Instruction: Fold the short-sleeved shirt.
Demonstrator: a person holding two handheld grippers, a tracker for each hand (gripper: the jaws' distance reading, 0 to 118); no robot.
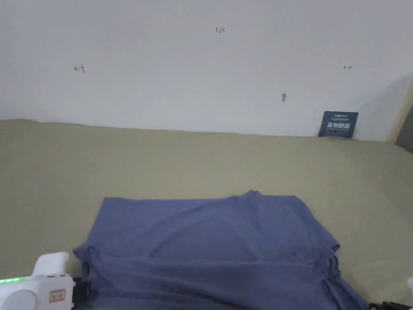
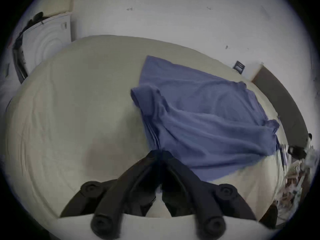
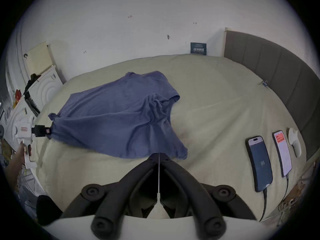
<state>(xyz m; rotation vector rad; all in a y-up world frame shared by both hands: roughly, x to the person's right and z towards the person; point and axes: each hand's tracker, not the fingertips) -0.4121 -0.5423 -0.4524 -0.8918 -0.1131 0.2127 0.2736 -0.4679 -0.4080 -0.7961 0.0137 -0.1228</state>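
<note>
Blue shirt (image 1: pixel 213 246) lies on the olive bed sheet (image 1: pixel 161 161), far part flat, near hem lifted off the sheet; left gripper (image 2: pixel 160 152) is clenched on the hem corner on its side and right gripper (image 3: pixel 159 154) is pinched closed on the opposite hem corner, cloth sagging between them. Risk, as I judge it: both pinches look shallow, right at the edge, so a pull could slip a corner and drop the fold crooked. Sleeves at the shirt's sides are already bunched, so creases may get trapped under the fold.
</note>
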